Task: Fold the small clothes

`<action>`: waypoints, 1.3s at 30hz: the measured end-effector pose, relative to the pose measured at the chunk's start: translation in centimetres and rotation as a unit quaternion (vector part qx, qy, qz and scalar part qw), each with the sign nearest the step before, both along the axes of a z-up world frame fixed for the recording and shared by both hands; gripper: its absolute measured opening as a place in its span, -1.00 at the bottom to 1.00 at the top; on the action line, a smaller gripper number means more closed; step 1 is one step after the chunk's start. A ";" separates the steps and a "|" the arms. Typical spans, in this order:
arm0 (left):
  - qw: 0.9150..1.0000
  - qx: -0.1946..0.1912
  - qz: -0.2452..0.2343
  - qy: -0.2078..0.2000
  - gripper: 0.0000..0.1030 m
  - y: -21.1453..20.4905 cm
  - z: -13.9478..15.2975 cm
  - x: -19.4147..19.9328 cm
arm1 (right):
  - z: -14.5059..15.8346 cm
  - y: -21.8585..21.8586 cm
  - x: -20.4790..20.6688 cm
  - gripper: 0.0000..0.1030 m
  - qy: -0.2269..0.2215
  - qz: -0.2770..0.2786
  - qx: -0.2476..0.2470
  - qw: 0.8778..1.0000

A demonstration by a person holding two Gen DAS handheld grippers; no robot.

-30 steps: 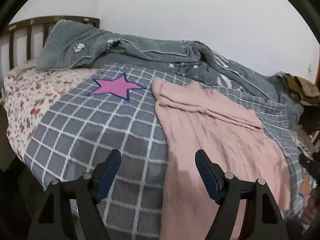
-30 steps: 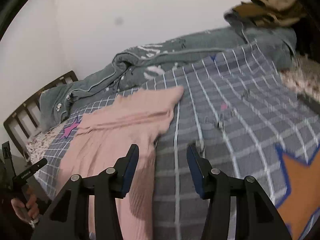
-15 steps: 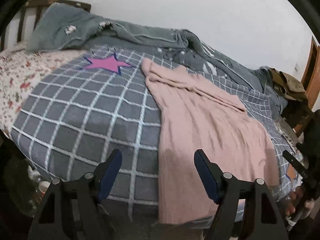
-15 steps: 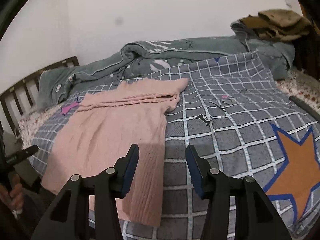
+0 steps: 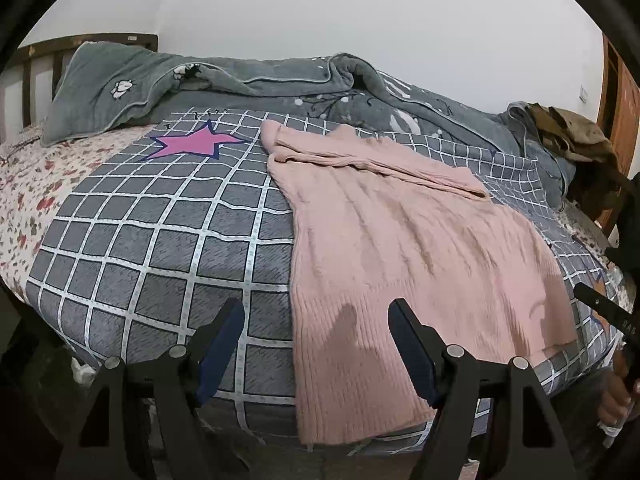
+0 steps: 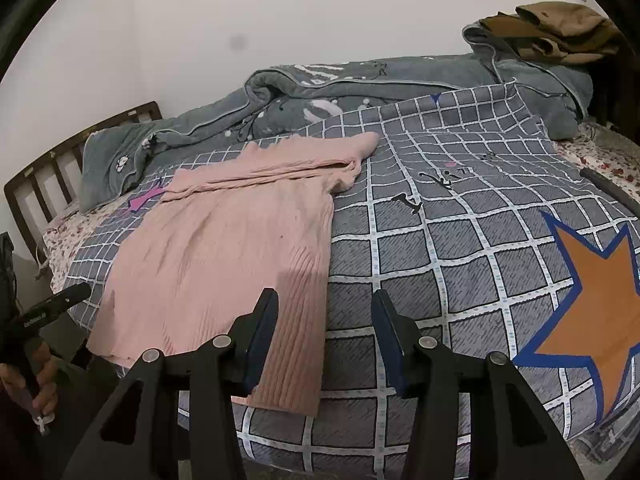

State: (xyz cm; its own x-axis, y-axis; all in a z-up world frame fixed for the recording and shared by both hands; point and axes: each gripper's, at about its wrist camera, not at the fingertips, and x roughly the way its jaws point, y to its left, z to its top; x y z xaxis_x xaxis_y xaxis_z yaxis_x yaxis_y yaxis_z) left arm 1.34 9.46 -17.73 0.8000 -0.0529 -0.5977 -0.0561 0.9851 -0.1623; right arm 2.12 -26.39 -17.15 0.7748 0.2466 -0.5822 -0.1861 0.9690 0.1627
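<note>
We hold our left gripper [image 5: 316, 340] and right gripper [image 6: 325, 330], fingers apart and empty, above a pink sweater [image 5: 400, 248] spread flat on the checked bed [image 5: 160, 240].

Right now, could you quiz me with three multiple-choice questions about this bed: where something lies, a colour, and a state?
1. Where does the pink sweater lie?
A. on the checked blanket
B. on the floor
C. on the headboard

2. What colour is the star in the right wrist view?
A. green
B. orange
C. white

3. How is the left gripper?
A. shut on the sweater
B. shut on a pillow
C. open, holding nothing

Answers: A, it is spread flat on the checks; B, orange edged in blue; C, its fingers stand apart above the sweater's hem.
</note>
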 end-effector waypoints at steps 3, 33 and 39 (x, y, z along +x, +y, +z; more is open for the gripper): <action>1.000 -0.005 0.003 0.002 0.41 0.1 0.0 0.0 | 0.0 0.2 -0.1 -0.08 -0.001 0.004 -0.002 1.000; 0.995 -0.076 0.002 0.072 0.39 1.4 -2.3 0.9 | -1.0 1.0 0.4 -0.10 0.028 -0.001 -0.014 1.000; 0.993 -0.085 0.001 0.084 0.08 1.5 -2.8 1.2 | -1.4 1.7 0.5 -0.10 0.038 0.011 -0.025 0.999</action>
